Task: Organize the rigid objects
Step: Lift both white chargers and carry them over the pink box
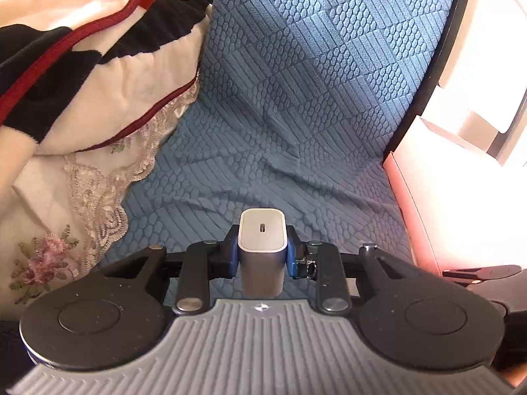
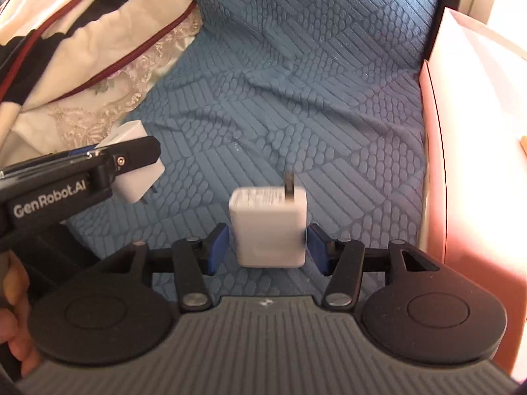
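Left tool (image 1: 262, 256) grips charger (image 1: 262, 233) — apparently angled down.

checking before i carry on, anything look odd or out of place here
The right gripper is not gripping its white charger: gaps show on both sides, and the charger is blurred, prongs up. The left gripper holds its charger squarely. Nothing else stands out.

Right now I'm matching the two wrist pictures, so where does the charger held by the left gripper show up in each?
Left wrist view: the white charger sits bottom centre, clamped between the left gripper's fingers, port end facing the camera.
Right wrist view: the same charger is at the left edge, partly hidden by the left gripper's black finger.
Shared landmark: the blue textured cover.
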Tool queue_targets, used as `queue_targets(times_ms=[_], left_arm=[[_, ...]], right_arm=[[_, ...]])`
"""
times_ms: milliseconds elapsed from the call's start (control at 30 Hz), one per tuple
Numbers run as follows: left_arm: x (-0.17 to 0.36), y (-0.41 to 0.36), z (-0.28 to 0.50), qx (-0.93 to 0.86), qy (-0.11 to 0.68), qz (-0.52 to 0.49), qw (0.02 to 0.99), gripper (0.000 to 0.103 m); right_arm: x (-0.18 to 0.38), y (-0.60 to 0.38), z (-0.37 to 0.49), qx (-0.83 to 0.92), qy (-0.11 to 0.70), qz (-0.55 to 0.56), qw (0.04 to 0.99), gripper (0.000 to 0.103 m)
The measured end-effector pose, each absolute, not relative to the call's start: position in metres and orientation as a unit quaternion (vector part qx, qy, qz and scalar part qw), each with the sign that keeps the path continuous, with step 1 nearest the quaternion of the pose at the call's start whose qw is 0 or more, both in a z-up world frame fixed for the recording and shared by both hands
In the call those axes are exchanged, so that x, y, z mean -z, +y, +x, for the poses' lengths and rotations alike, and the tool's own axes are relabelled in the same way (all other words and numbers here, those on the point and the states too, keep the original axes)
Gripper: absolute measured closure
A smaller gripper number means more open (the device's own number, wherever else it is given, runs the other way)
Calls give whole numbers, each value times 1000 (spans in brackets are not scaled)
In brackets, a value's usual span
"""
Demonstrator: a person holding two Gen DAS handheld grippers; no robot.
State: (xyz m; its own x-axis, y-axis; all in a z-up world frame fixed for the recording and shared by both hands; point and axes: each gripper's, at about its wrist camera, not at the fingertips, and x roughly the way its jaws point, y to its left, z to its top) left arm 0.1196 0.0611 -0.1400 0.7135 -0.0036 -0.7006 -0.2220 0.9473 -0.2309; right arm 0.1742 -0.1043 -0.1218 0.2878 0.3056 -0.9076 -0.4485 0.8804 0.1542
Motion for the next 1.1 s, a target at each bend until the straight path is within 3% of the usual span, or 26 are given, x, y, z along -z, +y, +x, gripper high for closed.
queue_targets(times_ms=[1100], left_arm=[[149,68,123,-54,387,-162,906,72]], right_arm=[[140,-90,186,-232,523,-90,815,50]])
